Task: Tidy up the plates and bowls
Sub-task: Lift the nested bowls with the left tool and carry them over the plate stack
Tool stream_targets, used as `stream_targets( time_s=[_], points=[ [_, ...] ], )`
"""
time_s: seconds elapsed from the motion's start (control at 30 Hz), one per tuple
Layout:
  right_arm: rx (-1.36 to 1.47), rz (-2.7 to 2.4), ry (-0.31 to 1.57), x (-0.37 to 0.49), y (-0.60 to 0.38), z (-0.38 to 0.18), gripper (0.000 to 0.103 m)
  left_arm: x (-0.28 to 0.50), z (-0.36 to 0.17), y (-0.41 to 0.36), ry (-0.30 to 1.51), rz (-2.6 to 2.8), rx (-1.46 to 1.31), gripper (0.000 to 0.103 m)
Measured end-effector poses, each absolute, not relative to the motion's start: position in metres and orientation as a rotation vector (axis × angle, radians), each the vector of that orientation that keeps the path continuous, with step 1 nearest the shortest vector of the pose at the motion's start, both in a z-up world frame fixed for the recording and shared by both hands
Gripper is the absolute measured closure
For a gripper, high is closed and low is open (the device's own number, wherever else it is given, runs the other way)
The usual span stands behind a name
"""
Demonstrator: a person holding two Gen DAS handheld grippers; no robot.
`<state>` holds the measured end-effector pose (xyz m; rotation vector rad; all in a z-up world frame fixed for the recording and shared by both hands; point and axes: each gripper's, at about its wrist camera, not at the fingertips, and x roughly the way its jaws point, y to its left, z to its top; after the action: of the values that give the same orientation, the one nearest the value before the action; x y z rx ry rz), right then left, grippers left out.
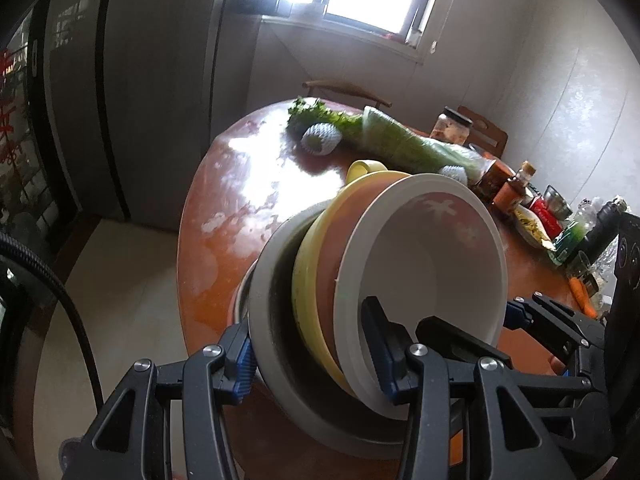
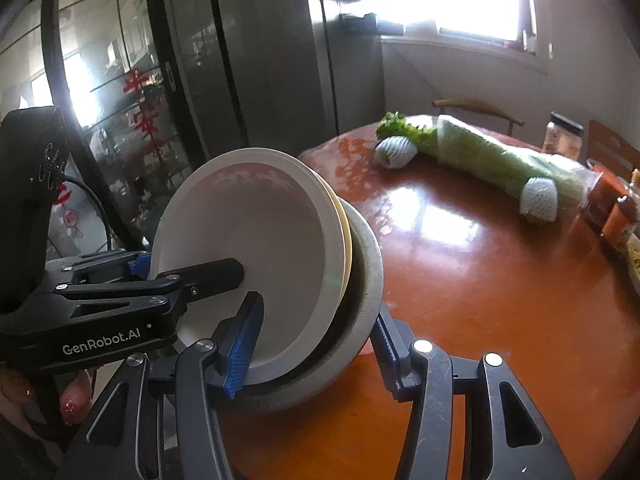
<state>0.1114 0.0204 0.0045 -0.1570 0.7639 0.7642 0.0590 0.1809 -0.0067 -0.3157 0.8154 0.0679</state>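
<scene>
A tilted stack of nested bowls hangs over the near edge of the round orange table [image 1: 224,200]. A white bowl [image 1: 424,264] sits innermost, inside a yellow bowl [image 1: 312,280] and then a grey outer bowl [image 1: 272,320]. My left gripper [image 1: 312,352] is shut on the stack's near rim, one finger outside the grey bowl and one inside the white bowl. In the right wrist view my right gripper [image 2: 316,340] clamps the same stack [image 2: 256,248] the same way, while the left gripper [image 2: 184,270] grips its left rim. The right gripper [image 1: 480,324] also shows at the stack's right side.
On the table [image 2: 500,280] lie a long wrapped bundle of greens [image 2: 492,160] and two foam-netted fruits [image 2: 394,152]. Jars, bottles and a carrot [image 1: 580,292] crowd the right edge. A chair [image 1: 344,88] stands behind, and a tall fridge [image 2: 260,60] to the left.
</scene>
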Motion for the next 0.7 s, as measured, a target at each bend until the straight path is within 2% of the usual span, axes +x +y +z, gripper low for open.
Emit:
stream_targets(
  time_s=[0.7],
  points=[
    [-0.168, 0.769, 0.810, 0.119, 0.036, -0.014, 0.048, 0.061, -0.020, 0.190, 0.833, 0.084, -0.312, 0.055]
  ],
)
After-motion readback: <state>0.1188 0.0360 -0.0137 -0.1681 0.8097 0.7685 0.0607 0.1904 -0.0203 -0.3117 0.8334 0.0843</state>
